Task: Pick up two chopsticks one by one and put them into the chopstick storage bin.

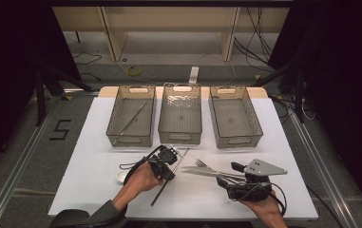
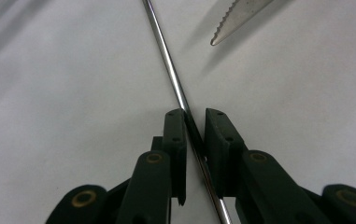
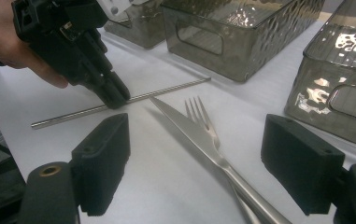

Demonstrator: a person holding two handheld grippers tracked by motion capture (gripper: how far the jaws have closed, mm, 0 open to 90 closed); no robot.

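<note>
- A thin metal chopstick (image 2: pixel 181 95) is seen lying on the white table (image 1: pixel 93 156), just in front of the middle basket (image 1: pixel 180 113), with the left gripper (image 2: pixel 195 122) set down over it near its mid-length.
- The left gripper's jaws are drawn in narrow around the rod, which runs between the black pads; whether it is firmly pinched cannot be told for certain, though contact on the left pad appears to be made.
- The step in hand is judged to be the grasp, with a lift likely to be called for next, and a level carry if the slim rod is not to swing.
- The right gripper (image 3: pixel 213 163) is held with jaws wide and nothing between the pads, over a knife (image 3: pixel 189 133) and fork (image 3: pixel 202 119) lying right of the chopstick, nearer the right basket (image 1: pixel 235 116).
- A second chopstick (image 1: pixel 131 121) is seen resting diagonally in the left basket (image 1: pixel 130 116).
- The cutlery is polished steel, smooth and slippery; the knife's edge is serrated; the baskets are smoky, dimpled translucent plastic with cut-out handles.
</note>
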